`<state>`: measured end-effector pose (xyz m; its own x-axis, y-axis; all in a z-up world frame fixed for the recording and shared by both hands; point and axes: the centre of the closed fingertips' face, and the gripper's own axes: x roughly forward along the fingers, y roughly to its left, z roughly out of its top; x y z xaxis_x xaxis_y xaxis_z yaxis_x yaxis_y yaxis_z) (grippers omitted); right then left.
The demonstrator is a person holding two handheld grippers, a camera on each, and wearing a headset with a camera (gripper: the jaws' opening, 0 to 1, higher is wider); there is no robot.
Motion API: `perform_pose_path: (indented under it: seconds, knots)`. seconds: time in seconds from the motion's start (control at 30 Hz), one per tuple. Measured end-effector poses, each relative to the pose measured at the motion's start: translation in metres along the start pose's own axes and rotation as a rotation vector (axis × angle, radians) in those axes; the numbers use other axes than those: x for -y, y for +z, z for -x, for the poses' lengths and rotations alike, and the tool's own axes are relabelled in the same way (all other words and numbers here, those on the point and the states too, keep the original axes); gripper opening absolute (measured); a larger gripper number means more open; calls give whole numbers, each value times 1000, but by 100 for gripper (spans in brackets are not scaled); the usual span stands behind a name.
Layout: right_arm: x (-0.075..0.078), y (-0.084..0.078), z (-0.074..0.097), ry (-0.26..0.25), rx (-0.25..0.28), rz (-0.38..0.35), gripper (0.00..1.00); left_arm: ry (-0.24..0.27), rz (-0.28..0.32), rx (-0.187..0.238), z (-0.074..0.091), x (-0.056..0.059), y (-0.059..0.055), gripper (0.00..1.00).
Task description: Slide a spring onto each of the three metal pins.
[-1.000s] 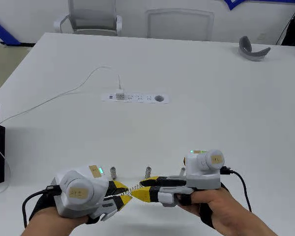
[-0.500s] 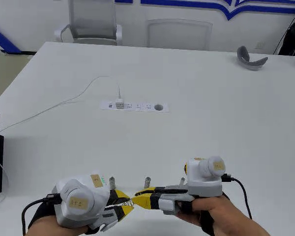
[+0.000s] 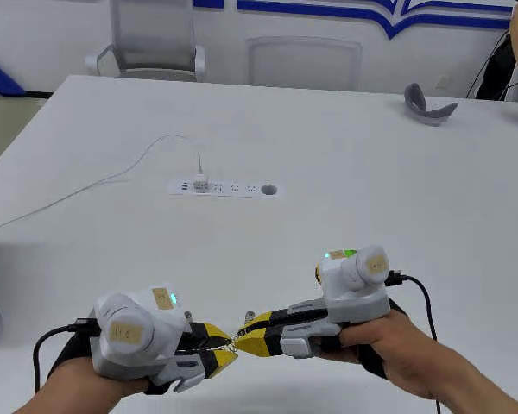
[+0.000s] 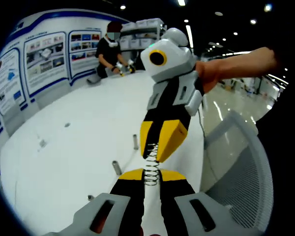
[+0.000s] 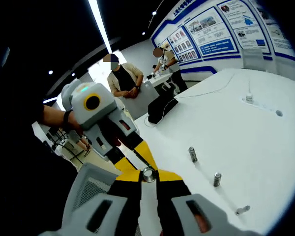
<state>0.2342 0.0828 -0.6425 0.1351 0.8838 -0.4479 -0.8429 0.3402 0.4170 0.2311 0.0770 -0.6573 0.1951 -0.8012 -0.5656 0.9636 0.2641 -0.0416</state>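
The spring (image 4: 151, 164) is held in the air over the near part of the table (image 3: 345, 198), its ends pinched by the left gripper (image 4: 151, 173) and right gripper (image 5: 148, 176), both clamped. This seems a regrip. Next, one should let go and the other thread it onto a pin (image 4: 135, 141) just beyond.

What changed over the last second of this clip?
The left gripper and right gripper have drawn together, their fingers now almost meeting, so the spring held between them spans a shorter gap. Both stay shut on it. The pins remain on the table.
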Motion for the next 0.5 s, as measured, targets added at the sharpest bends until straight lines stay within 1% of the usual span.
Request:
perform_pose_path:
  seconds: [0.03, 0.1, 0.23, 0.3, 0.33, 0.37, 0.4, 0.47, 0.5]
  knots:
    - [0, -2, 2, 4, -27, 25, 13, -9, 1, 3, 0, 1, 2, 10]
    - [-2, -1, 4, 11, -57, 66, 13, -25, -2, 10, -1, 2, 3, 10]
    - [-6, 3, 7, 24, -85, 110, 13, -55, 8, 30, -2, 6, 9, 10]
    - [-9, 3, 8, 35, -105, 136, 13, -75, 12, 49, -1, 8, 12, 10]
    - [-10, 2, 7, 43, -120, 152, 13, -95, 28, 69, 0, 10, 16, 10]
    - [-12, 2, 8, 48, -131, 166, 13, -102, 33, 73, 0, 11, 17, 10]
    - [-13, 2, 8, 52, -139, 175, 13, -106, 24, 73, 0, 11, 16, 10]
    - [-15, 0, 9, 66, -177, 210, 13, -127, 14, 81, 0, 15, 19, 10]
    - [-16, -3, 10, 73, -207, 238, 13, -140, 12, 84, 0, 17, 19, 10]
